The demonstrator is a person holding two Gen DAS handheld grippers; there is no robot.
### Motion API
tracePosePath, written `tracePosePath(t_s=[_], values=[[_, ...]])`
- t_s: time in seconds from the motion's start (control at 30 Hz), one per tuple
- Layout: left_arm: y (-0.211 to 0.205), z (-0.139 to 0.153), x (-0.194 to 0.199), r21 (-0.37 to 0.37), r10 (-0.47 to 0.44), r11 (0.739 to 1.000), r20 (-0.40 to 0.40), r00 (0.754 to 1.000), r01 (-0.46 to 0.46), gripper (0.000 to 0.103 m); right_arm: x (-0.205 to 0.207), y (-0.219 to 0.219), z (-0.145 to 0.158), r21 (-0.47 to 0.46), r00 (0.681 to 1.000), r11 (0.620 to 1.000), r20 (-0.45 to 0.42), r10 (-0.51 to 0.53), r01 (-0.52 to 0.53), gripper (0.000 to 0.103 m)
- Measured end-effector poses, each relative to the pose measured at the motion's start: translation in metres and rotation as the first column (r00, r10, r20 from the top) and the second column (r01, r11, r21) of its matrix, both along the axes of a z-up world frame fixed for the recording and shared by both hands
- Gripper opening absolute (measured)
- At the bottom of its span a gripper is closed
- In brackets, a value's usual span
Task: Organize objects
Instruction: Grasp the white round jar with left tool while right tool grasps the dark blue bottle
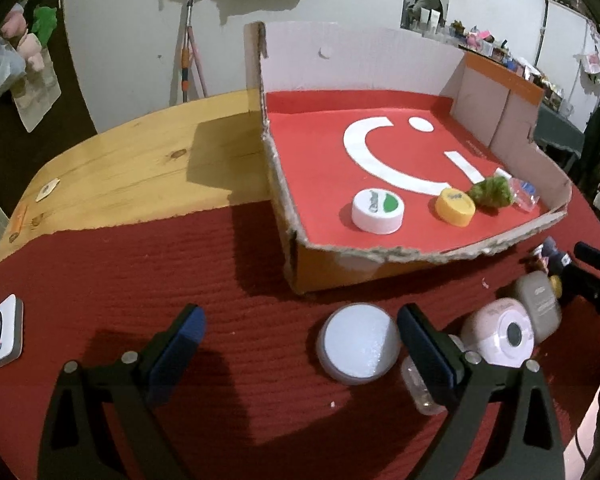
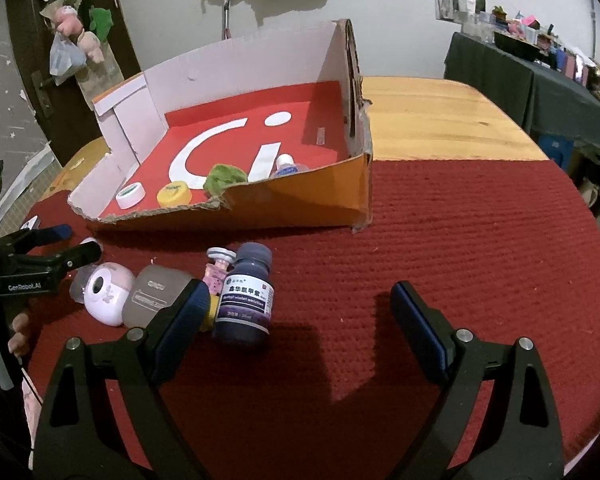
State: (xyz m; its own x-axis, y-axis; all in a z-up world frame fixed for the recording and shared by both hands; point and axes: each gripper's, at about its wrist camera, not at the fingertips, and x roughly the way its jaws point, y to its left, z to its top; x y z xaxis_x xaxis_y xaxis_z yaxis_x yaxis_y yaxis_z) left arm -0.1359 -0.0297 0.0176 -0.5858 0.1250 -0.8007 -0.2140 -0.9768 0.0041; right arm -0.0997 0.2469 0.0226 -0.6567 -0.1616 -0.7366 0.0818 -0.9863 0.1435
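My left gripper (image 1: 300, 314) is open above the red cloth. A white round lid (image 1: 358, 344) lies flat between its fingers, close to the right one, and neither pad touches it. My right gripper (image 2: 300, 294) is also open. A dark purple bottle (image 2: 246, 296) stands between its fingers, close beside the left one. A cardboard box (image 1: 420, 254) with a red floor holds a white-and-green cap (image 1: 378, 210), a yellow cap (image 1: 455, 206), a green fuzzy lump (image 1: 492, 192) and a small clear bottle (image 1: 524, 196).
Beside the purple bottle crowd a small pink bottle (image 2: 219, 270), a grey case (image 2: 156, 296) and a pink round device (image 2: 106, 298). A clear jar (image 1: 420, 384) sits half hidden behind my left gripper's right finger. A white square gadget (image 1: 4, 330) lies far left.
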Motion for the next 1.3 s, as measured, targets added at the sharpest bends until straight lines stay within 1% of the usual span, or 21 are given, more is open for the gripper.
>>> tracePosePath(t_s=[0.1,0.17,0.33,0.4,0.53,0.77,0.87,0.93,1.0,1.03,1.07,1.1,1.13,1.17,1.2,1.23,1.3], values=[[-0.002,-0.003,0.002,-0.039,-0.002,0.999,-0.007,1.000,0.002,0.098,0.000,0.000,-0.001,0.008,1.000,1.000,0.002,0.000,0.000,0.092],[-0.005,-0.003,0.005,-0.045,-0.003,0.999,-0.015,1.000,0.003,0.098,-0.001,-0.001,-0.001,0.022,1.000,1.000,0.003,-0.004,0.004,0.092],[-0.012,-0.003,0.010,-0.030,-0.003,1.000,-0.015,1.000,0.002,0.098,0.000,-0.002,0.000,0.059,1.000,0.998,-0.009,-0.014,0.014,0.092],[-0.013,-0.003,0.012,-0.015,-0.008,1.000,-0.012,1.000,0.008,0.094,-0.001,-0.004,0.000,0.074,1.000,0.997,-0.004,-0.010,0.011,0.092],[-0.015,-0.003,0.015,0.005,-0.018,1.000,-0.017,1.000,0.018,0.092,0.001,-0.009,0.000,0.131,1.000,0.991,-0.015,-0.005,0.006,0.092],[-0.014,-0.003,0.017,0.012,-0.023,1.000,-0.023,0.999,0.024,0.089,-0.003,-0.008,-0.004,0.149,1.000,0.989,0.004,-0.001,0.001,0.092],[-0.012,-0.003,0.019,0.015,-0.034,0.999,-0.027,0.999,0.035,0.084,-0.004,-0.009,-0.007,0.157,1.000,0.988,0.008,0.005,-0.006,0.091],[-0.009,-0.002,0.020,0.016,-0.049,0.999,-0.033,0.998,0.050,0.078,-0.005,-0.010,-0.008,0.148,1.000,0.989,0.015,0.024,-0.026,0.080],[-0.007,-0.002,0.022,0.019,-0.068,0.997,-0.037,0.997,0.069,0.071,-0.006,-0.012,-0.009,0.145,0.999,0.989,0.012,0.037,-0.039,0.077],[-0.007,-0.001,0.022,0.025,-0.078,0.997,-0.038,0.996,0.079,0.069,-0.006,-0.013,-0.009,0.145,0.999,0.988,0.009,0.046,-0.047,0.072],[-0.006,-0.001,0.023,0.031,-0.086,0.996,-0.040,0.995,0.088,0.064,-0.006,-0.014,-0.009,0.139,0.998,0.989,0.006,0.057,-0.057,0.068],[-0.006,-0.001,0.023,0.037,-0.096,0.995,-0.042,0.995,0.097,0.058,-0.005,-0.015,-0.008,0.133,0.998,0.989,0.001,0.064,-0.064,0.059],[-0.005,0.000,0.024,0.040,-0.102,0.994,-0.045,0.994,0.103,0.054,-0.005,-0.015,-0.007,0.127,0.998,0.989,-0.002,0.070,-0.069,0.047],[-0.004,0.001,0.025,0.042,-0.106,0.993,-0.048,0.993,0.108,0.045,-0.006,-0.016,-0.007,0.126,0.997,0.989,-0.002,0.077,-0.076,0.042],[-0.004,0.001,0.025,0.046,-0.110,0.993,-0.051,0.993,0.113,0.042,-0.005,-0.019,-0.006,0.135,0.996,0.987,-0.006,0.085,-0.083,0.032],[-0.004,0.002,0.026,0.052,-0.109,0.992,-0.052,0.993,0.112,0.042,-0.005,-0.020,-0.006,0.138,0.996,0.986,-0.008,0.094,-0.092,0.027],[-0.003,0.002,0.028,0.054,-0.101,0.993,-0.057,0.993,0.104,0.042,-0.003,-0.022,-0.005,0.137,0.995,0.986,-0.012,0.100,-0.098,0.027]])
